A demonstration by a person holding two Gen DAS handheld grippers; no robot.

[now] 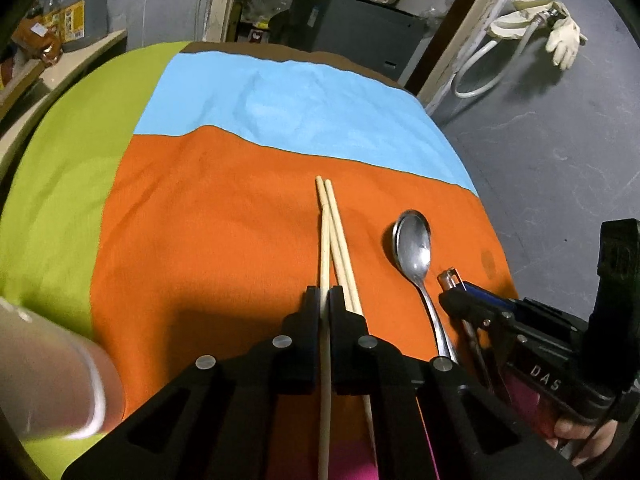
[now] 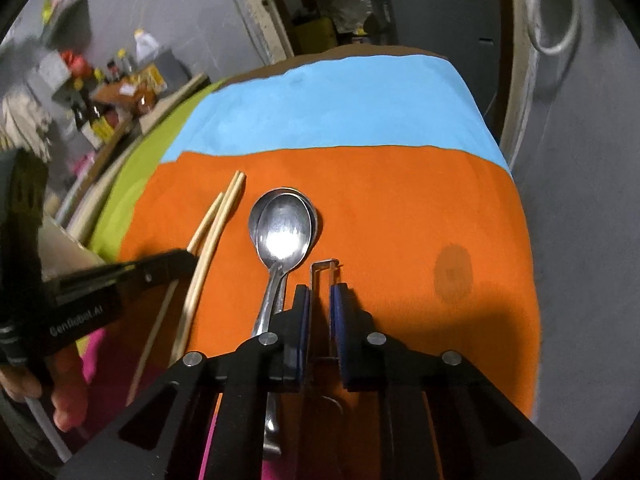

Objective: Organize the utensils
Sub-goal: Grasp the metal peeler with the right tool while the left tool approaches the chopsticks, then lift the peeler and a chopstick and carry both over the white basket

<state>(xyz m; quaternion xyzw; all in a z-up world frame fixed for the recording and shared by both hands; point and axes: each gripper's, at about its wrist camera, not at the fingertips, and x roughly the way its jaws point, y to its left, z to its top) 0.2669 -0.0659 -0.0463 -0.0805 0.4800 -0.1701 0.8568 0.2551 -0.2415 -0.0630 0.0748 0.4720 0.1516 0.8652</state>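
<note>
A: How should this lift go?

B: Slowly and level. The left gripper (image 1: pixel 325 294) is pinched tight on one chopstick (image 1: pixel 325 248); its mate lies crossed just beside it on the orange cloth (image 1: pixel 200 220), so it may drag.

A: And the other side?

B: The right gripper (image 2: pixel 320 294) is nearly pressed together around a thin metal peeler (image 2: pixel 322 276), pads at its sides. The stacked spoons (image 2: pixel 284 228) lie just left of it on the surface; keep clear of their handles.
</note>
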